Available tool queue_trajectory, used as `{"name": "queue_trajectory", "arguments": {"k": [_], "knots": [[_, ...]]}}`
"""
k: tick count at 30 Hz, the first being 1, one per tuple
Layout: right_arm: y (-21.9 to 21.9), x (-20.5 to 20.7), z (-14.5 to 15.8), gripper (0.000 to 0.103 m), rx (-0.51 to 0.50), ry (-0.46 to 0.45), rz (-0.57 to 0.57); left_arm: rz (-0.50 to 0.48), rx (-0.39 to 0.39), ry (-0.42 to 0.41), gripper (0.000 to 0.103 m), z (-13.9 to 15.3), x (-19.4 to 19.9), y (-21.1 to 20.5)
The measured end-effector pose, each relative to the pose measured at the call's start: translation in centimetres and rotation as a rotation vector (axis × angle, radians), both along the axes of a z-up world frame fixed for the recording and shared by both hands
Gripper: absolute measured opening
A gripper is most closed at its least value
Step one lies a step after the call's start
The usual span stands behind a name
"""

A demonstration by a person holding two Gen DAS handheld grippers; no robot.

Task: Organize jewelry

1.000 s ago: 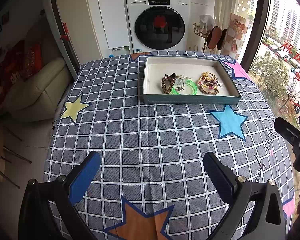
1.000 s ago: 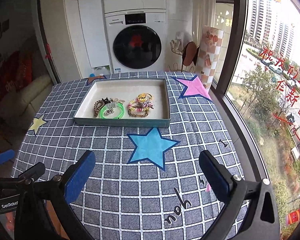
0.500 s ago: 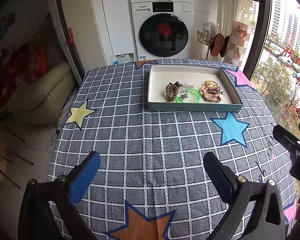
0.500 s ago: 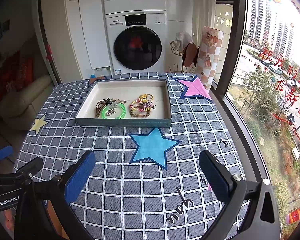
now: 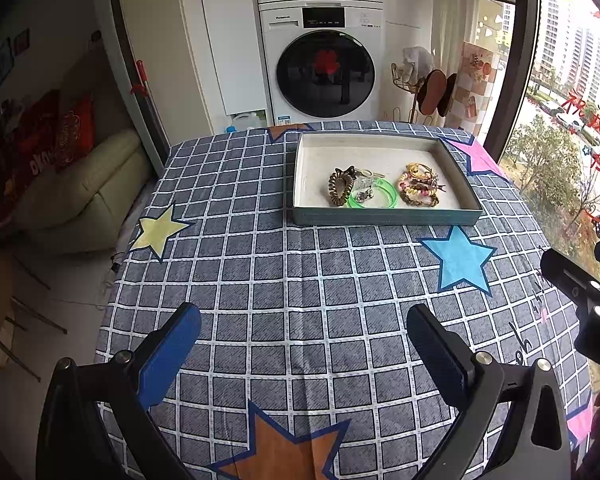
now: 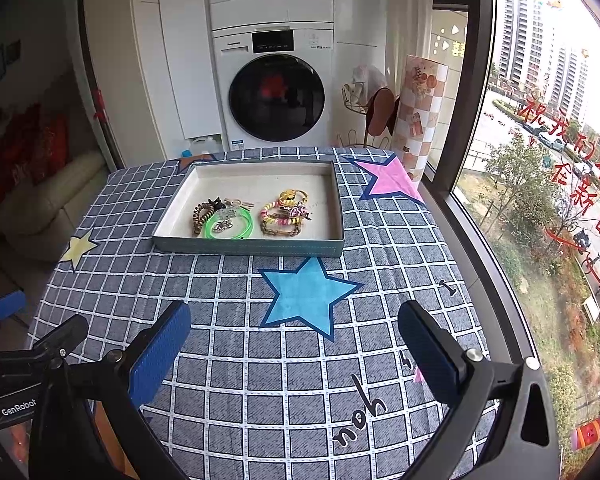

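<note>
A shallow grey-blue tray (image 5: 384,217) (image 6: 248,246) with a pale lining sits at the far side of the table. In it lie a brown spiral hair tie (image 5: 339,191) (image 6: 201,216), a green bangle (image 5: 384,197) (image 6: 240,226), small silver pieces (image 5: 363,194) and a heap of beaded bracelets (image 5: 419,190) (image 6: 284,216). My left gripper (image 5: 303,340) is open and empty above the near table, well short of the tray. My right gripper (image 6: 294,338) is open and empty, also short of the tray.
The table wears a grey checked cloth with coloured stars (image 5: 458,260) (image 6: 310,298). A washing machine (image 5: 324,68) stands behind the table, a cream sofa (image 5: 84,192) to the left, a large window (image 6: 540,140) to the right.
Both grippers have drawn back and risen a little, so the tray sits lower and farther in the views. Both stay open and empty. The jewelry has not moved.
</note>
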State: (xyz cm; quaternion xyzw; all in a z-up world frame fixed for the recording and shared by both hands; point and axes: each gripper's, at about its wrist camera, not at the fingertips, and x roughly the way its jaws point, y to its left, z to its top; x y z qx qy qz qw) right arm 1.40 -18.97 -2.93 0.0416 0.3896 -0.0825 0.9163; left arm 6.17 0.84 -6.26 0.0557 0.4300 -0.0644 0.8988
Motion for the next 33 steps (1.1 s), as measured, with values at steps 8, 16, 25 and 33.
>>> {"name": "queue_trajectory", "arguments": {"k": [8,16,25,33], "knots": [[0.06,-0.01,-0.04,0.103,0.002,0.001,0.001,-0.005,0.002,0.005,0.103,0.01,0.01,-0.04],[0.04,-0.1,-0.14,0.103,0.002,0.005,-0.001,-0.005,0.005,0.009,0.103,-0.09,-0.11,-0.11],[0.04,-0.17,-0.3,0.103,0.002,0.007,0.0,-0.009,0.005,0.011,0.103,-0.2,-0.09,-0.21],[-0.08,-0.17,-0.36,0.103,0.004,0.008,0.0,-0.011,0.005,0.014,0.103,-0.21,-0.09,-0.26]]}}
